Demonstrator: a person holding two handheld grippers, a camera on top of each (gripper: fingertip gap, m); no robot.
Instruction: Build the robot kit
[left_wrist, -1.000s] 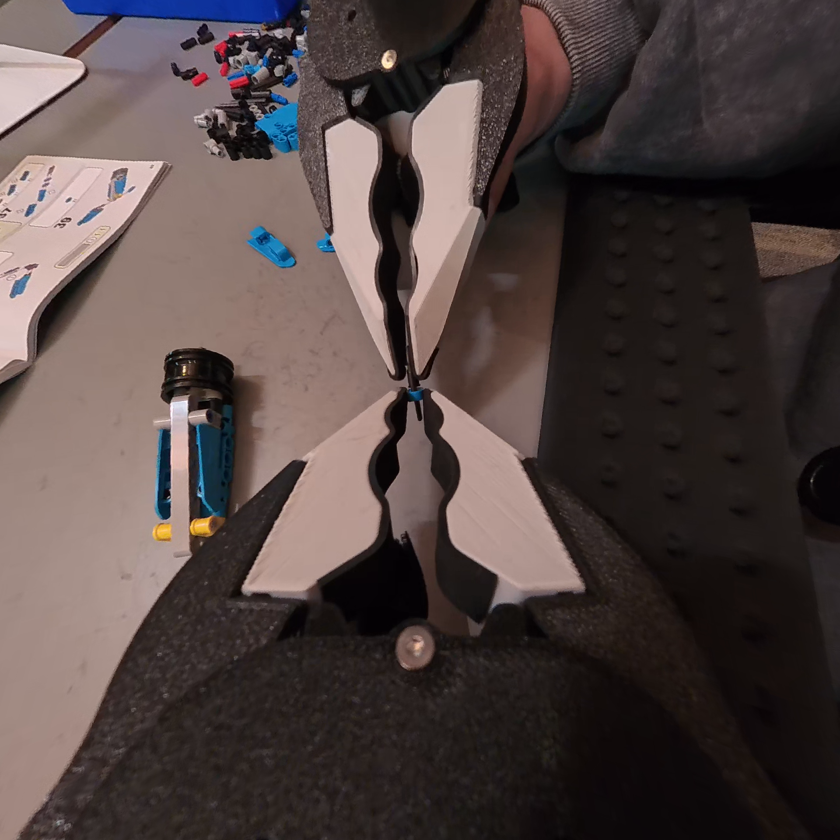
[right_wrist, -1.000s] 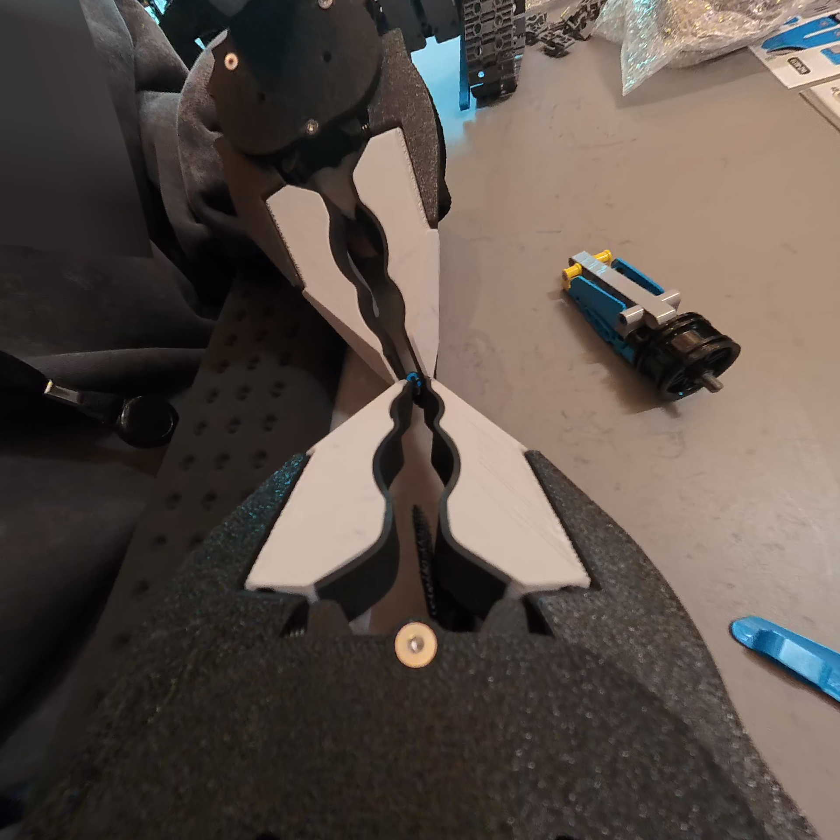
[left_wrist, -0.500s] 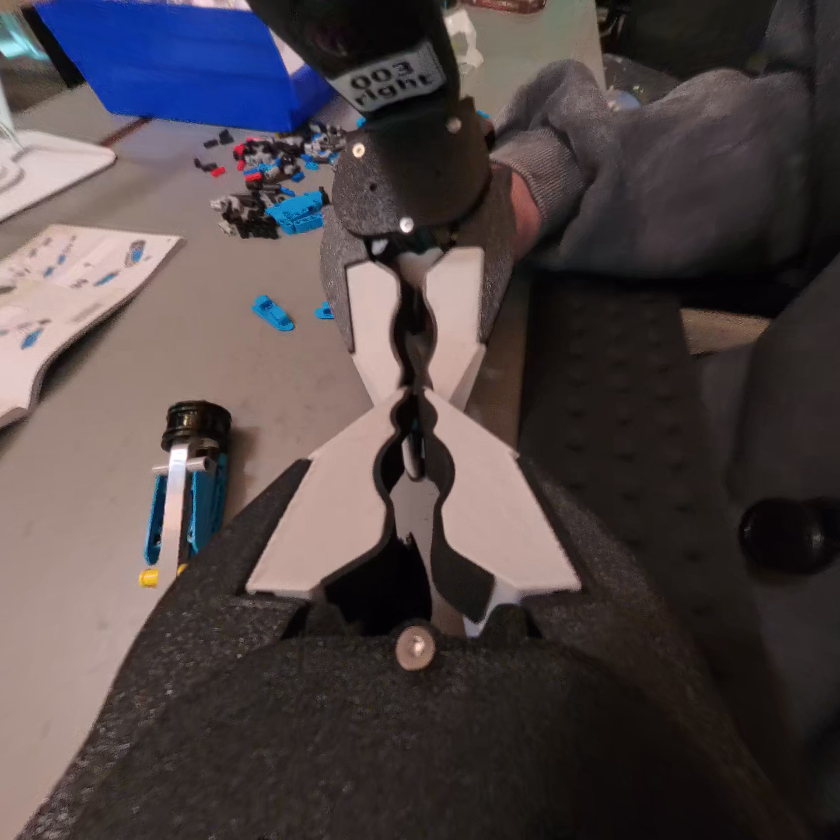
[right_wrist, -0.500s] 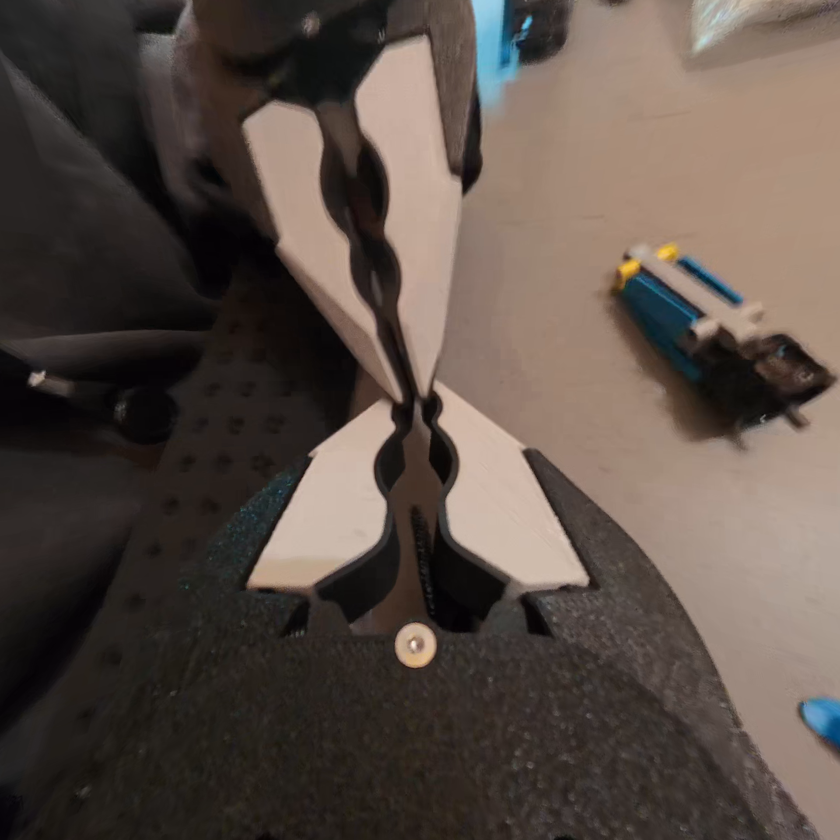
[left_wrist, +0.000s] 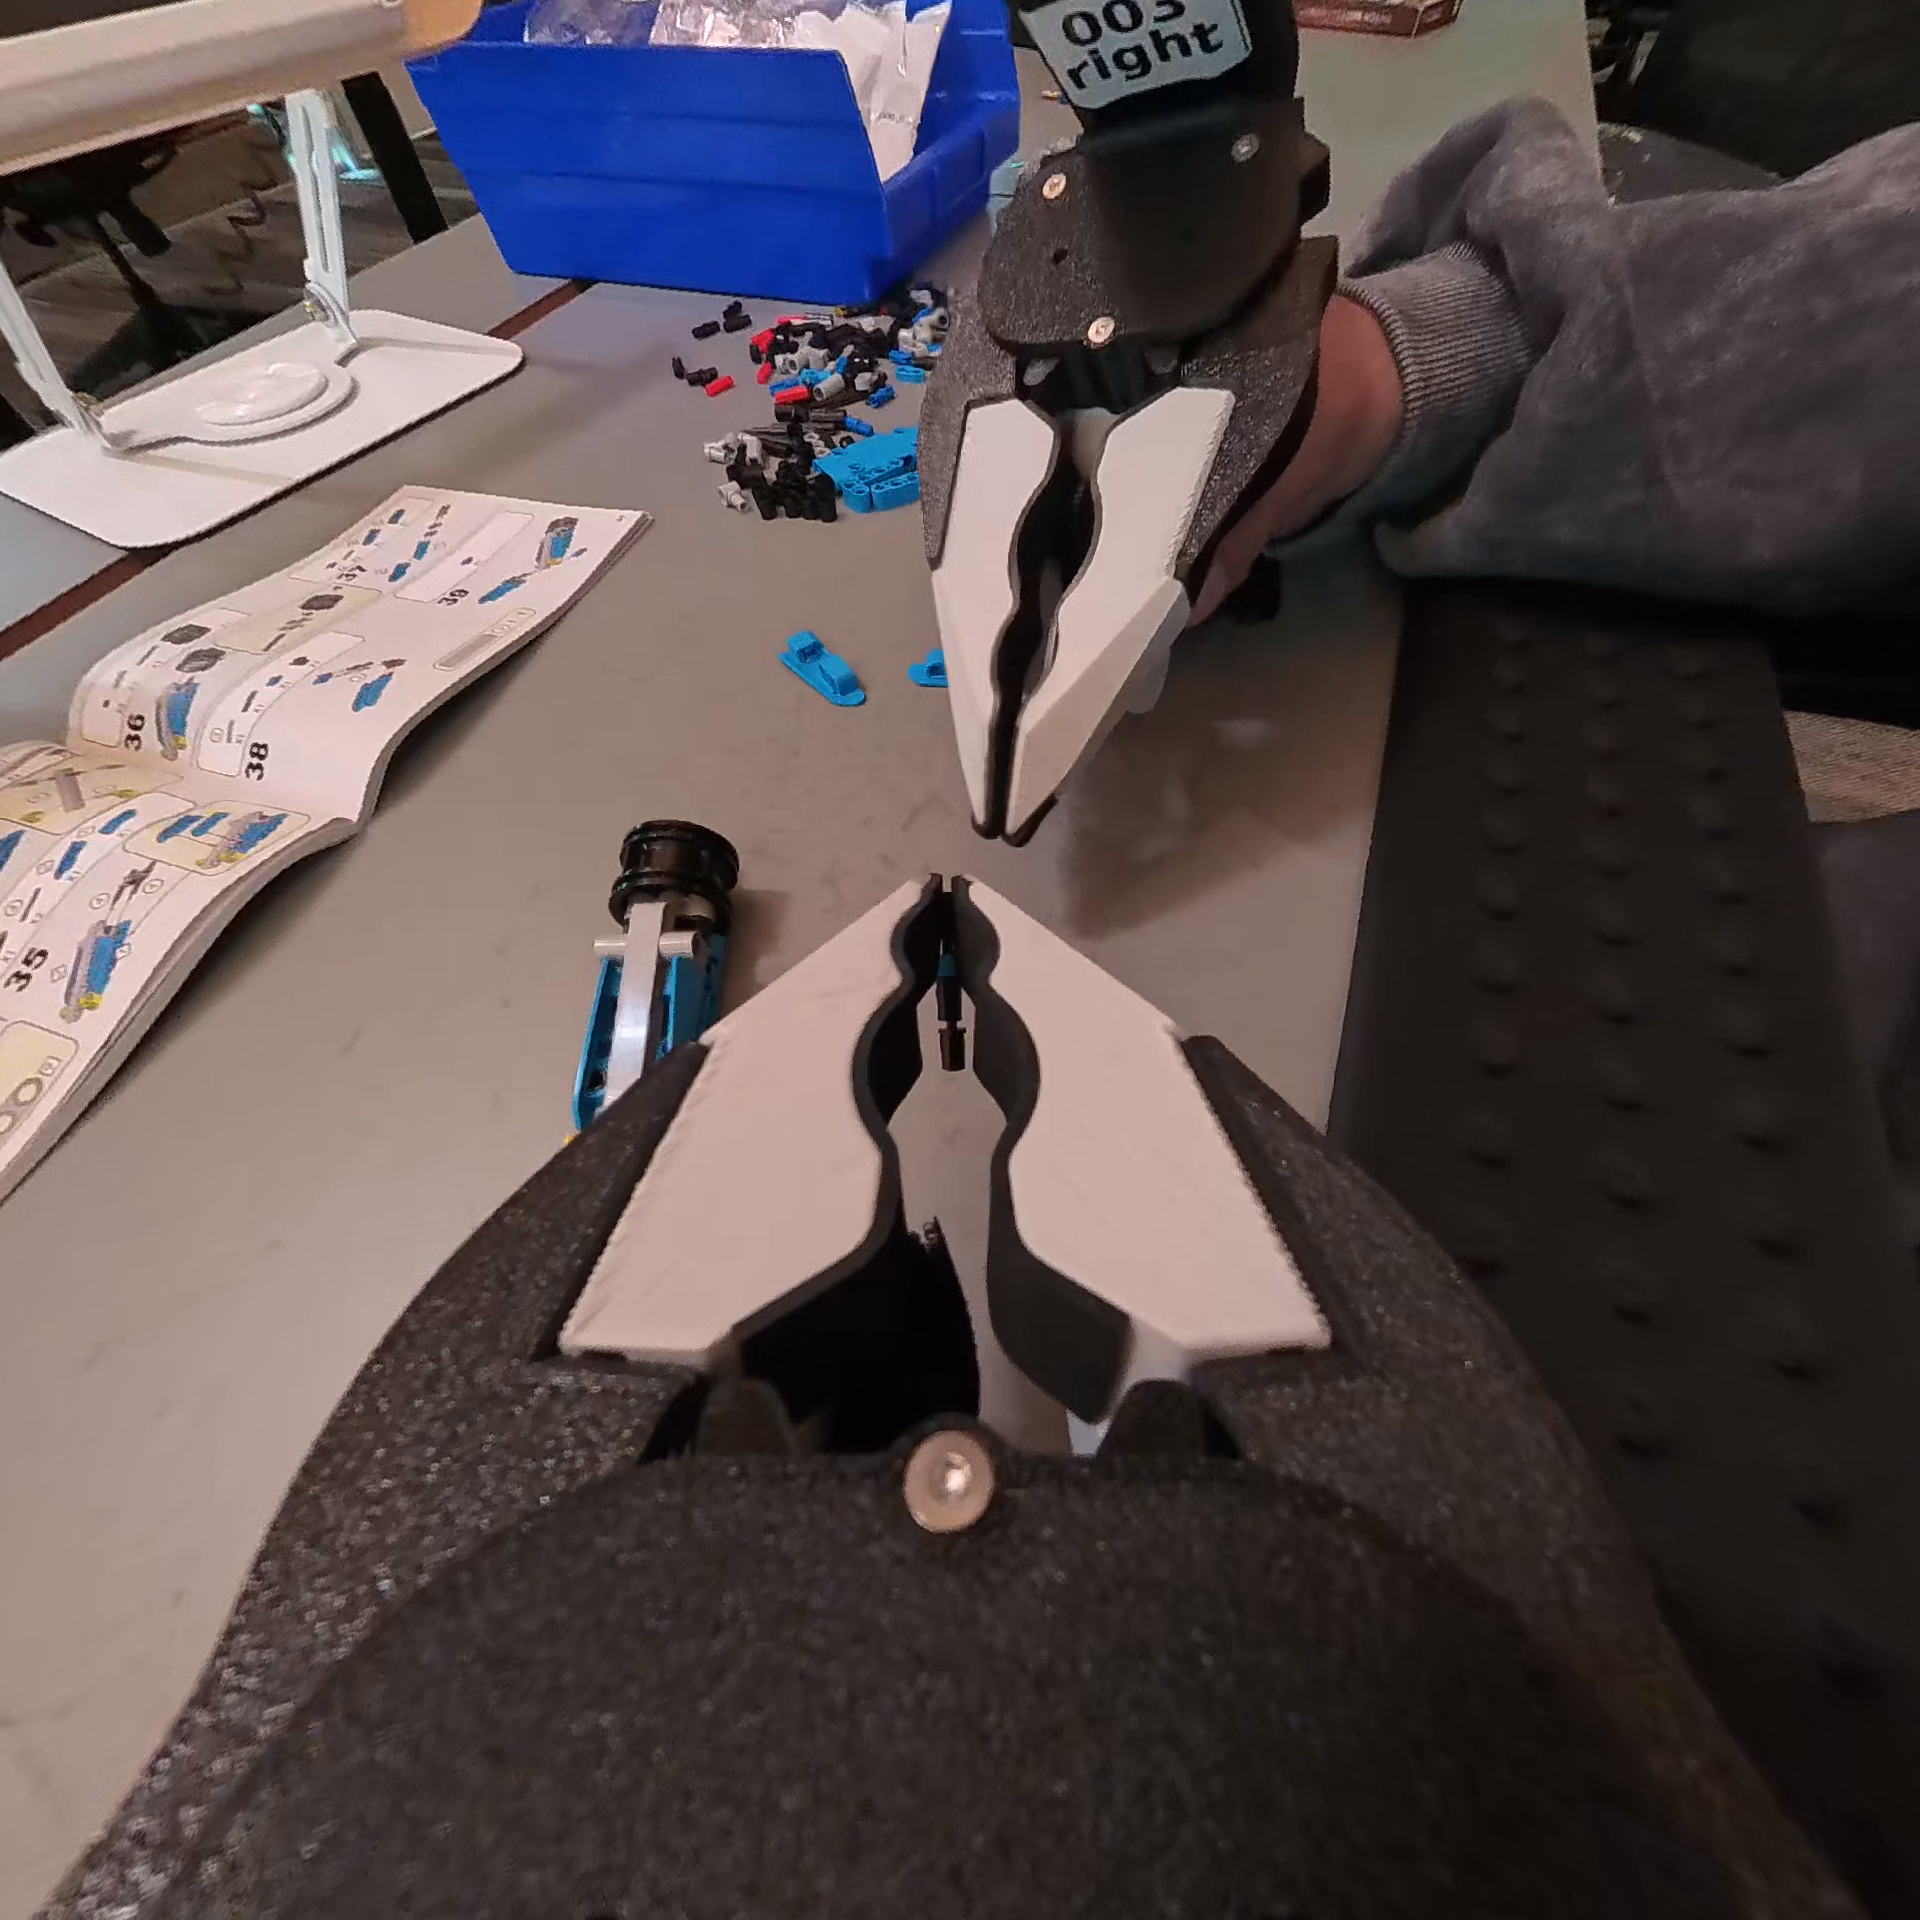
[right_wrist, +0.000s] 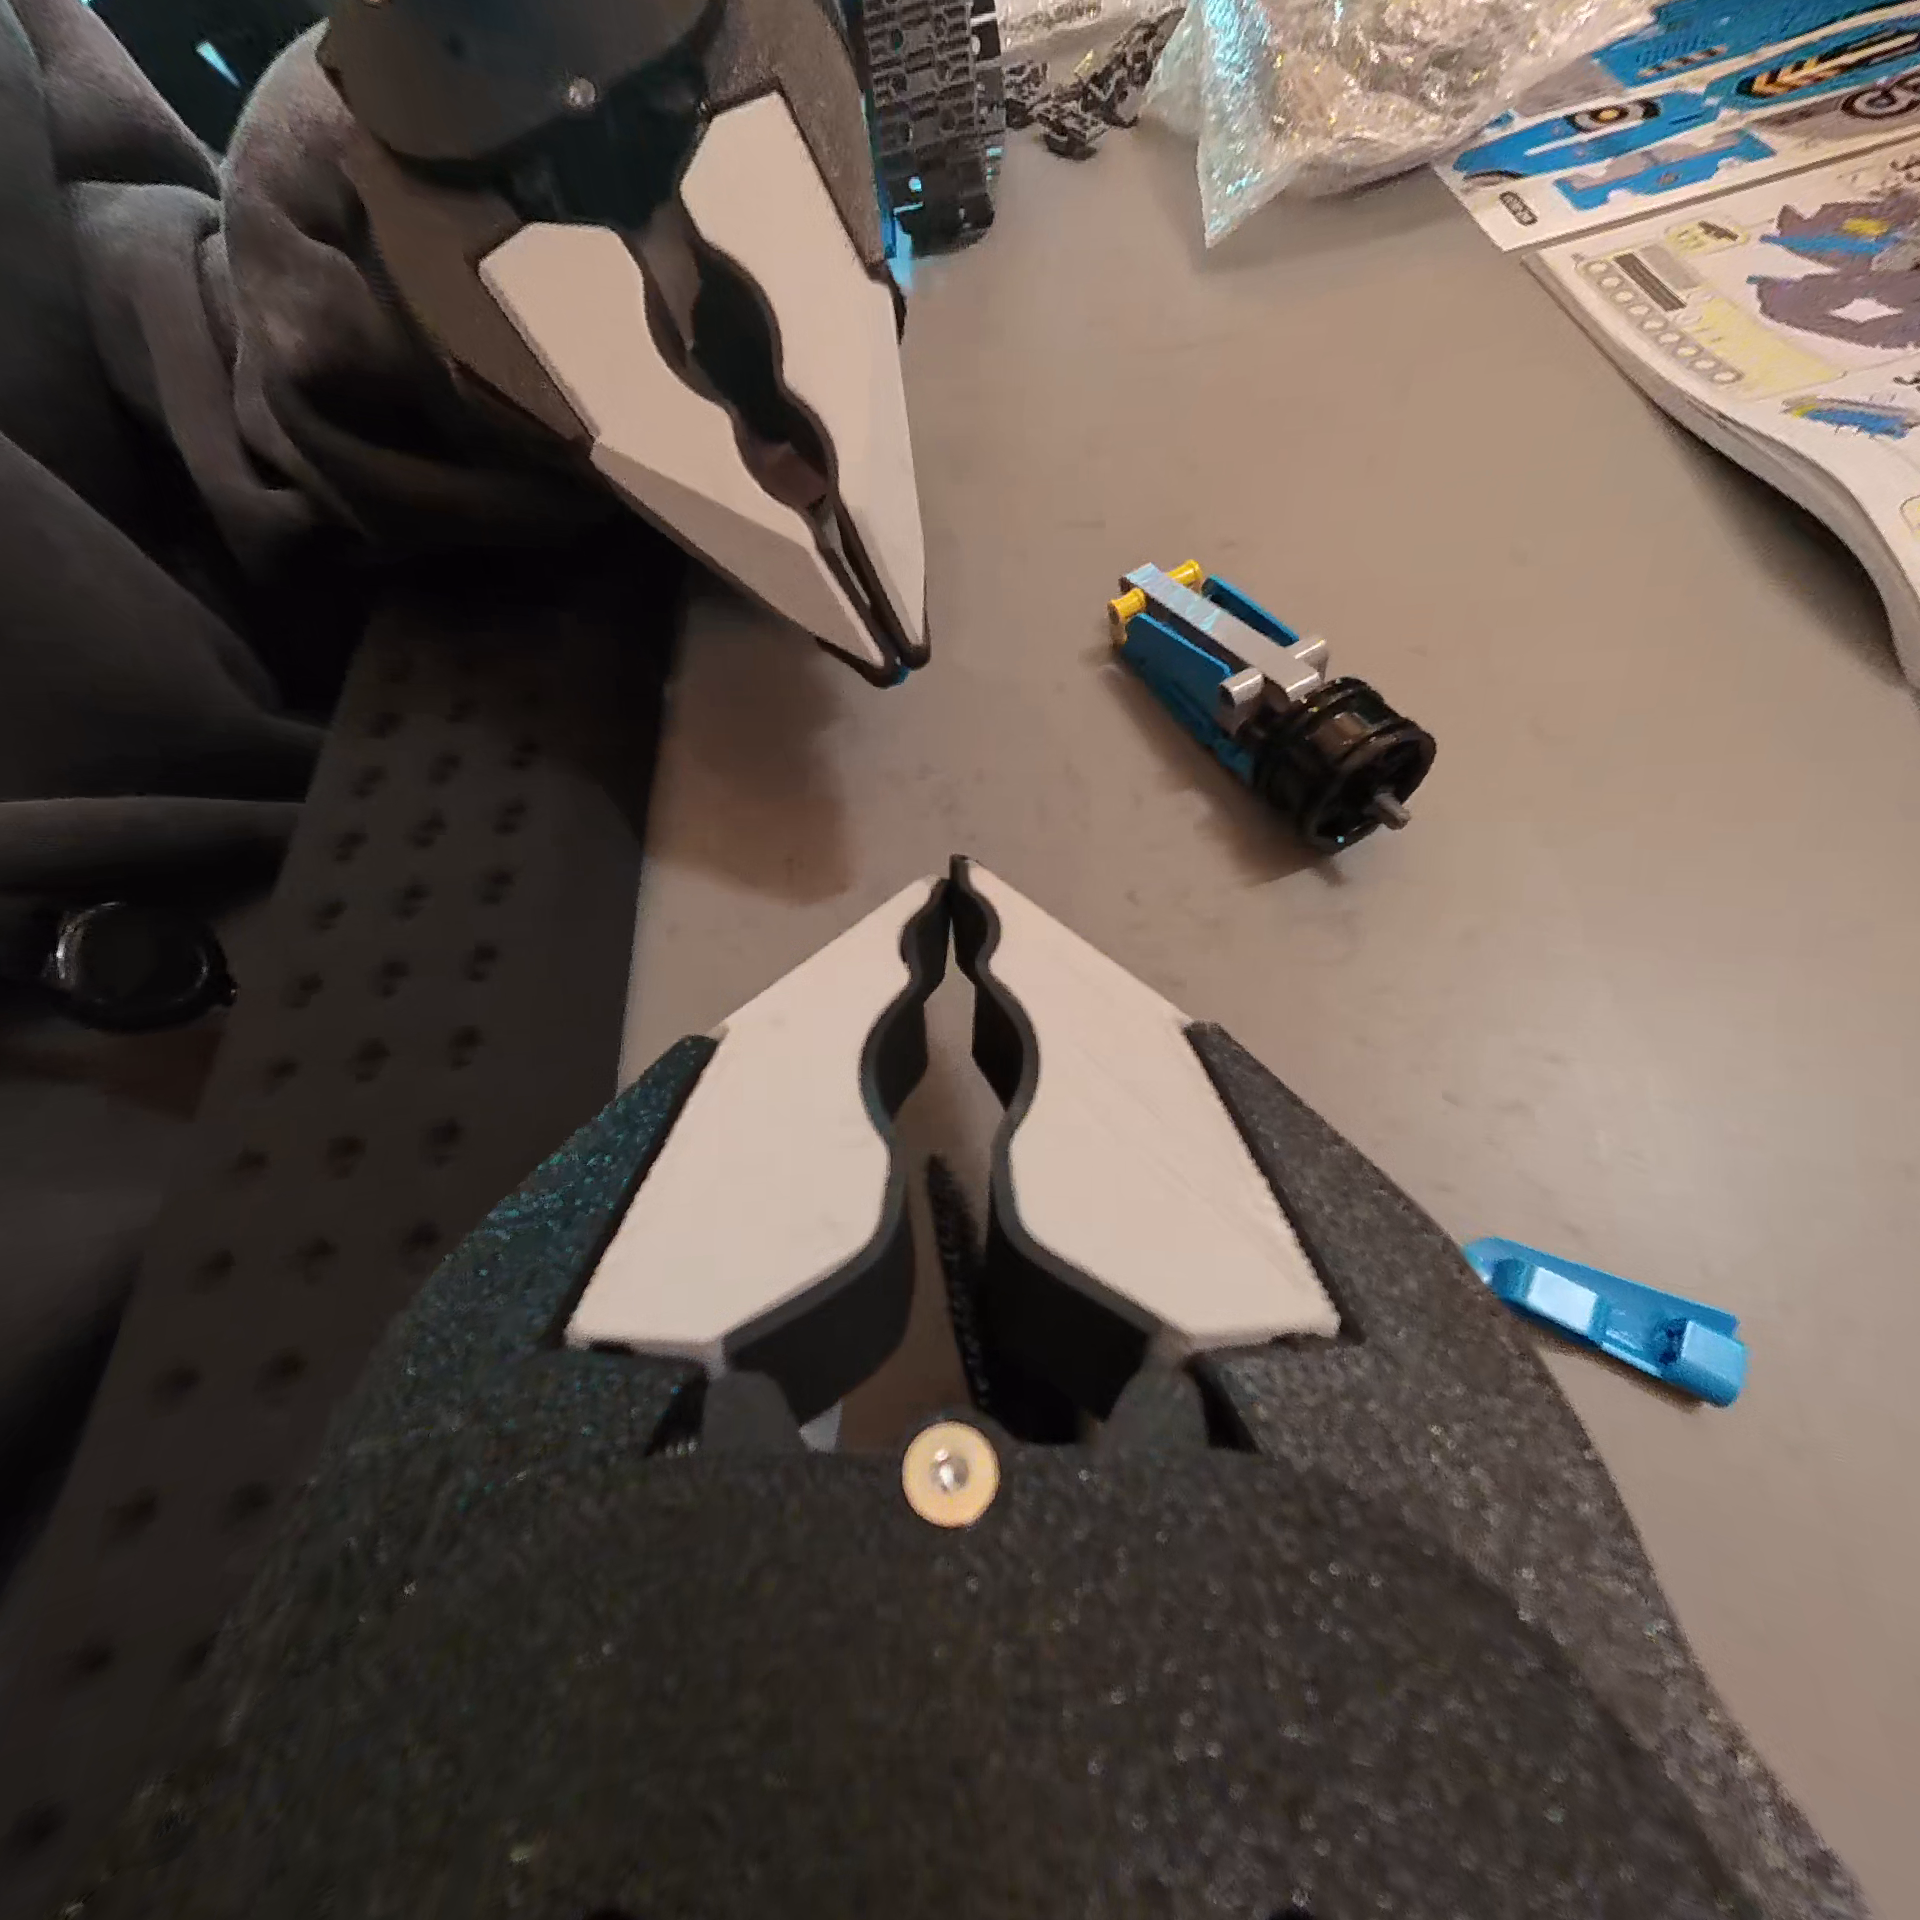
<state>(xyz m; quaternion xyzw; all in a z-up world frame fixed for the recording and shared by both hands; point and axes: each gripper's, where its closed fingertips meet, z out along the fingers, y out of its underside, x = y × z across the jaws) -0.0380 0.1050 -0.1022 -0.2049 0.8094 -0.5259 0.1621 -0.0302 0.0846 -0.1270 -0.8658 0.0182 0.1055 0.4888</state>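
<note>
Left wrist view: left tongs (left_wrist: 943, 883) at frame centre, clamped on small black-and-blue pin (left_wrist: 948, 1003). Right tongs (left_wrist: 1000, 831) just above, tips pressed together, nothing seen between. Blue-grey assembly with black wheel (left_wrist: 657, 961) on grey bench (left_wrist: 364, 1091), left of centre; booklet (left_wrist: 260, 707) far left.

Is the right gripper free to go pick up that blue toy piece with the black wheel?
Probably yes. The right gripper is shut with nothing visible in it, and bare table lies between it and the toy piece. It would need to open first.
</note>
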